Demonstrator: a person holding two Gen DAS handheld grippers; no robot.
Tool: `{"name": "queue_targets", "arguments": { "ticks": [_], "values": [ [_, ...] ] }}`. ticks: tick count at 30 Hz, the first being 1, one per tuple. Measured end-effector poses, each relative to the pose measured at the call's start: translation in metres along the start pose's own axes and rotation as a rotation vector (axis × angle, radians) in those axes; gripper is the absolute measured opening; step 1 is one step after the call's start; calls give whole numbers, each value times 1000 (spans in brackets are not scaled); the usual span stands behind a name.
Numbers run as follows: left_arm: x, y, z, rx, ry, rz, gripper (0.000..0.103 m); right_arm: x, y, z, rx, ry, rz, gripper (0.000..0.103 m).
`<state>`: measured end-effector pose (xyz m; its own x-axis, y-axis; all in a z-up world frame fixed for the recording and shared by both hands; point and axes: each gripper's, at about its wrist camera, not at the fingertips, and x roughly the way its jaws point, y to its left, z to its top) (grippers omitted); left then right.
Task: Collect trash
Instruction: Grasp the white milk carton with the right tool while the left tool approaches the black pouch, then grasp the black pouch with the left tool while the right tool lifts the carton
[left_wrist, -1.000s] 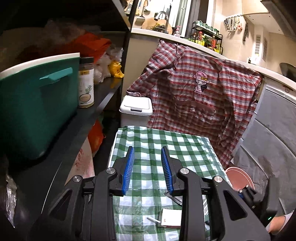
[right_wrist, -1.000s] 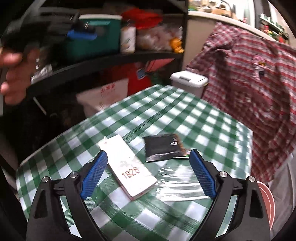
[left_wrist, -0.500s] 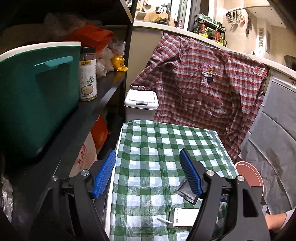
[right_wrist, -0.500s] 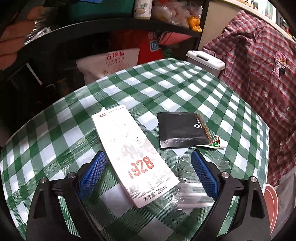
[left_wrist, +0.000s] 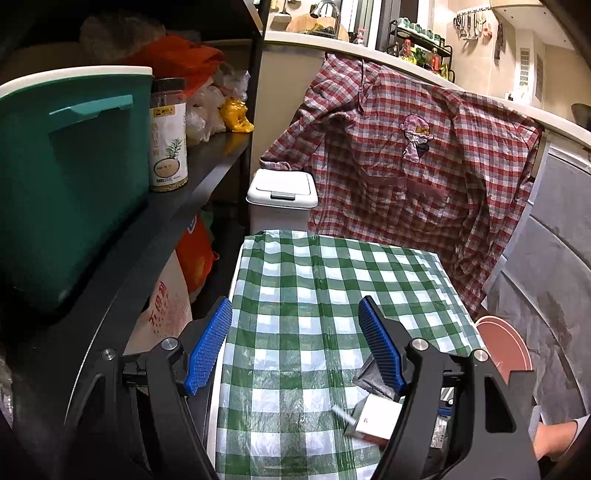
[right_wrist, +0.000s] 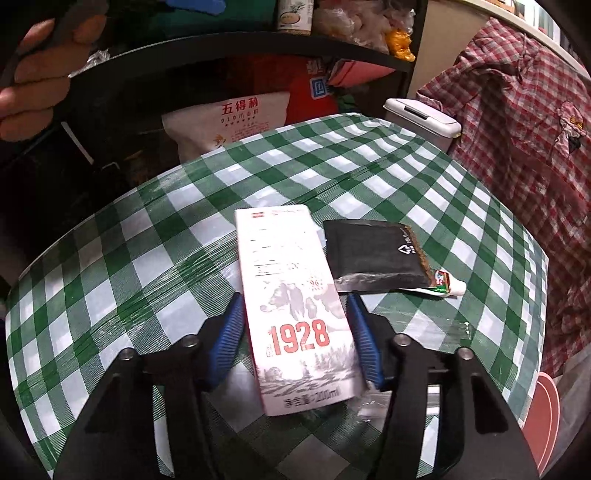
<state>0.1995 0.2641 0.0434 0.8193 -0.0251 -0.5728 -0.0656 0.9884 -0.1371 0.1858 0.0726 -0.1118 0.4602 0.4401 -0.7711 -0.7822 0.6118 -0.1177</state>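
A white milk carton (right_wrist: 295, 306) marked 1928 lies on the green checked table (right_wrist: 147, 258). My right gripper (right_wrist: 295, 325) is closing on it, and both blue pads (right_wrist: 231, 332) touch its long sides. Beside the carton lie a black wrapper (right_wrist: 373, 254), a small toothpaste tube (right_wrist: 443, 286) and a clear plastic wrapper (right_wrist: 443, 332). My left gripper (left_wrist: 295, 343) hovers open over the table's (left_wrist: 314, 266) left edge with nothing between its fingers. The left wrist view shows the carton (left_wrist: 373, 417) and black wrapper (left_wrist: 369, 376) low on the right. A white lidded bin (left_wrist: 282, 192) stands beyond the table.
A black shelf on the left carries a teal box (left_wrist: 74, 177), a jar (left_wrist: 168, 136) and bags. A plaid shirt (left_wrist: 406, 158) hangs behind the table. A red round object (left_wrist: 506, 350) sits at the right. A flour bag (right_wrist: 225, 122) stands under the shelf. A hand (right_wrist: 33, 81) holds the left gripper.
My right gripper dropped down over the milk carton and its jaws narrowed from wide open onto the carton's sides. My left gripper's jaws widened and it sank a little.
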Motion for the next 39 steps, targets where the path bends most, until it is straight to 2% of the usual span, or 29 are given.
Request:
{"name": "queue_targets", "arguments": {
  "ticks": [7, 16, 19, 25, 33, 38, 39],
  "values": [
    [14, -10, -4, 10, 29, -7, 69, -23, -22, 1, 63, -72, -45, 52],
    [45, -37, -16, 45, 87, -68, 67, -53, -59, -9, 137, -140, -108, 51],
    [60, -47, -24, 64, 124, -78, 67, -54, -69, -14, 146, -126, -125, 51],
    [90, -68, -39, 108, 195, -85, 67, -43, -82, -29, 152, -44, -149, 52],
    [119, -96, -67, 185, 294, -138, 67, -24, -92, -37, 213, 43, -104, 61],
    [129, -101, -74, 189, 327, -148, 67, -19, -99, -35, 257, 50, -95, 61],
    [131, -102, -75, 189, 332, -147, 67, -19, -100, -35, 263, 49, -89, 58]
  ]
}}
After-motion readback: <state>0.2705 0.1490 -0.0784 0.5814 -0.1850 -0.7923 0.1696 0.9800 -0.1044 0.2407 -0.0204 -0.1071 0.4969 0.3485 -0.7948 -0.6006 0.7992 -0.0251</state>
